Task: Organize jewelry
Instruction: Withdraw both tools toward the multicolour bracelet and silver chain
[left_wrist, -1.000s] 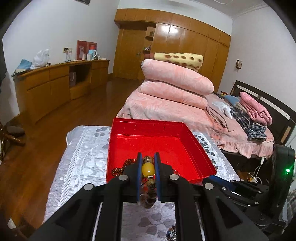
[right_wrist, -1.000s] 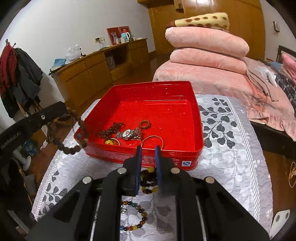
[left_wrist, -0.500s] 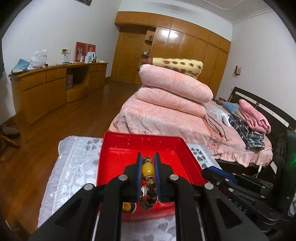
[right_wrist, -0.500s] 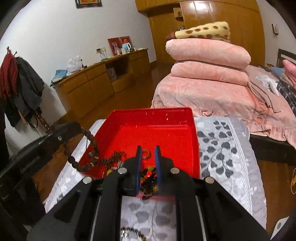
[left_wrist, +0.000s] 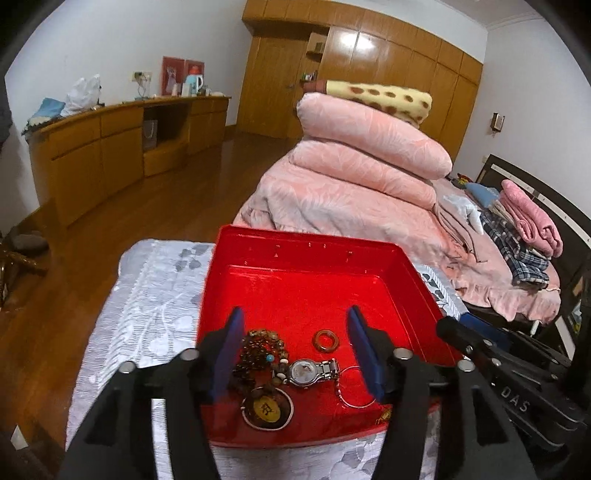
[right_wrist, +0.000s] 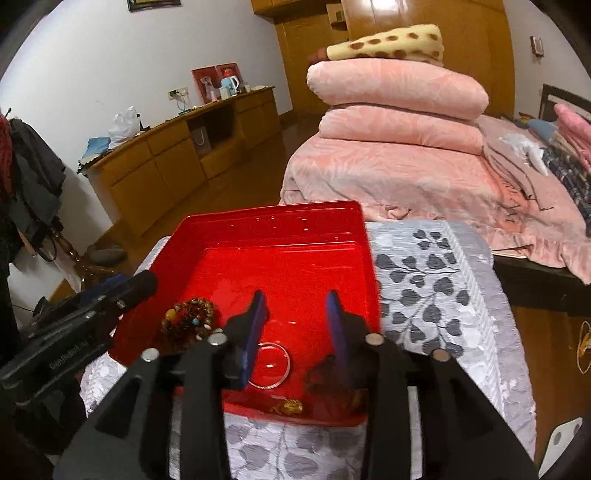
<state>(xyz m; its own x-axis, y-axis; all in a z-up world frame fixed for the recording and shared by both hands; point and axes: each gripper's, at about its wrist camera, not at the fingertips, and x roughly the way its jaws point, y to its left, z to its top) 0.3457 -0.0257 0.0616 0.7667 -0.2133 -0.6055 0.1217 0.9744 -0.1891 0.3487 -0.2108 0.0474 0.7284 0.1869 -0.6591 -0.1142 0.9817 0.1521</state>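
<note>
A red tray (left_wrist: 314, 254) sits on a table with a grey leaf-pattern cloth. In it lie a brown bead bracelet (left_wrist: 258, 350), a silver watch (left_wrist: 312, 369), a brown ring (left_wrist: 327, 340), a round pendant (left_wrist: 266, 408) and a thin bangle (left_wrist: 351, 387). My left gripper (left_wrist: 293, 350) is open and empty above the tray's near part. My right gripper (right_wrist: 295, 325) is open above the tray (right_wrist: 277, 221). A dark blurred bracelet (right_wrist: 328, 376) is at its right finger. The bead bracelet (right_wrist: 192, 317) and bangle (right_wrist: 267, 365) also show in the right wrist view.
The leaf-pattern cloth (right_wrist: 436, 295) extends right of the tray. A bed with stacked pink quilts (left_wrist: 369, 166) stands behind the table. A wooden sideboard (left_wrist: 110, 147) runs along the left wall. The left gripper's body (right_wrist: 74, 332) shows at the tray's left side.
Both grippers moved over the tray and opened. The left one let go of its brown bead bracelet, which now lies in the tray. The right one released its dark bracelet.
</note>
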